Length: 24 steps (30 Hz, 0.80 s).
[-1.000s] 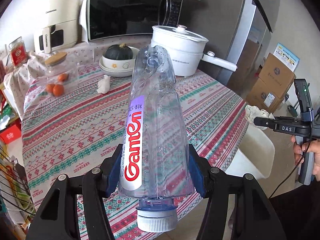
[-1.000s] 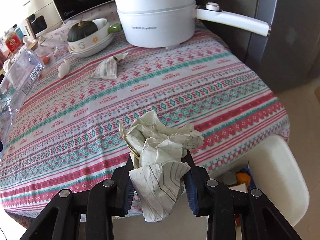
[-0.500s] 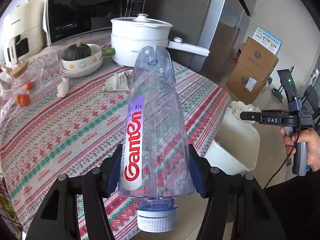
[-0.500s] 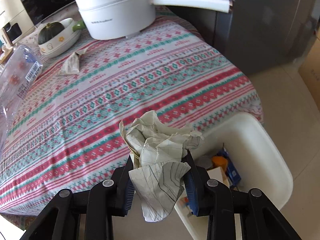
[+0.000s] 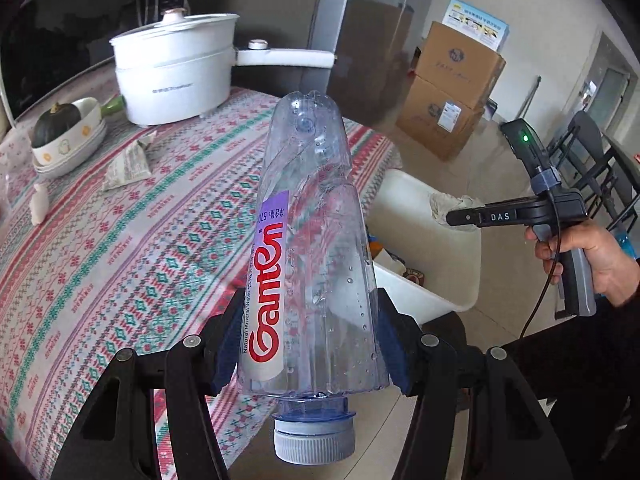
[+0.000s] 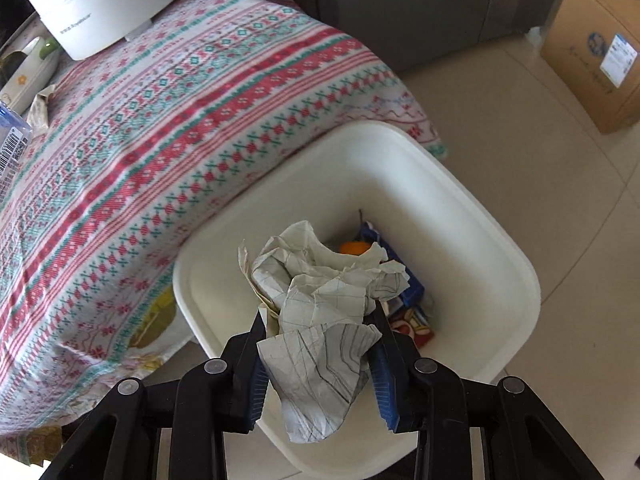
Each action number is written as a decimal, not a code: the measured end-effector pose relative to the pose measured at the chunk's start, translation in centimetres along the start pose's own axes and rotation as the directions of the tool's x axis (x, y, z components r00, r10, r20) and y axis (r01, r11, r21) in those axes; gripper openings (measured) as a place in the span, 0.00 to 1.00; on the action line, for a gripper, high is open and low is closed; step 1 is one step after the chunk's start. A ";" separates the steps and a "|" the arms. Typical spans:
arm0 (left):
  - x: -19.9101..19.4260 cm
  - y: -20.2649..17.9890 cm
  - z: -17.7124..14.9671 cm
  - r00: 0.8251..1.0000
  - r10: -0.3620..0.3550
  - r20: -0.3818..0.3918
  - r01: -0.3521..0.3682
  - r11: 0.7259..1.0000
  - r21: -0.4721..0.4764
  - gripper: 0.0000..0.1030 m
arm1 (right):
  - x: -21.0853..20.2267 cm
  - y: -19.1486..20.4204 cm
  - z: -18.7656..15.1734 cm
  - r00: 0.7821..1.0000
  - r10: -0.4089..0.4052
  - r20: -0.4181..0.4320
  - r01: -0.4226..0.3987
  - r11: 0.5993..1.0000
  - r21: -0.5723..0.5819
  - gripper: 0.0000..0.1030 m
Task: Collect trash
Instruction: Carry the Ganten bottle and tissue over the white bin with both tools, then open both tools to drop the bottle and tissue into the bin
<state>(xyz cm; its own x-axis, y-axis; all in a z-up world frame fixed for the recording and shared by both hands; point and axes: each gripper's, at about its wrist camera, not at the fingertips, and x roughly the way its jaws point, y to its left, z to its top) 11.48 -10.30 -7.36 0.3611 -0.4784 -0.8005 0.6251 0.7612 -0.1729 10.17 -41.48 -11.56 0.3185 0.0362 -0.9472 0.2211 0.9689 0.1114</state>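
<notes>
Patterned tablecloth (image 6: pixel 192 112) covers the table on the left, with a white pot (image 5: pixel 176 76) at its far end. Beside the table's right edge stands a white bin (image 6: pixel 472 240) holding scraps. Right gripper (image 6: pixel 320 344) clamps crumpled paper (image 6: pixel 316 312) over the bin. Left gripper (image 5: pixel 308 344) clamps an empty plastic bottle (image 5: pixel 312 248) above the table's near edge, left of the bin.
</notes>
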 end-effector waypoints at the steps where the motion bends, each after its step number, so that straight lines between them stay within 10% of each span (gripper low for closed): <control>1: 0.5 -0.5 0.1 1.000 -0.012 -0.011 0.012 1.000 0.013 0.61 | 0.1 -0.6 -0.2 1.000 0.000 -0.004 0.000 1.000 0.009 0.38; 8: 5.2 -4.7 0.7 0.987 -0.082 -0.135 0.094 0.992 0.085 0.61 | 0.0 -4.2 -1.4 0.998 0.048 -0.035 -0.045 0.995 0.084 0.68; 24: 14.7 -9.1 2.5 0.949 -0.132 -0.287 0.158 0.985 0.069 0.61 | -1.4 -8.0 -3.0 1.000 0.005 -0.011 -0.004 0.996 0.088 0.72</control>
<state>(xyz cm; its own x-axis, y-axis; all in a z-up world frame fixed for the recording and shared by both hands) 12.87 -25.34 -16.14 0.0609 -0.4288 -0.9014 0.7209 0.6435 -0.2574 5.17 -48.58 -12.02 0.3099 0.0440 -0.9498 0.3000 0.9434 0.1416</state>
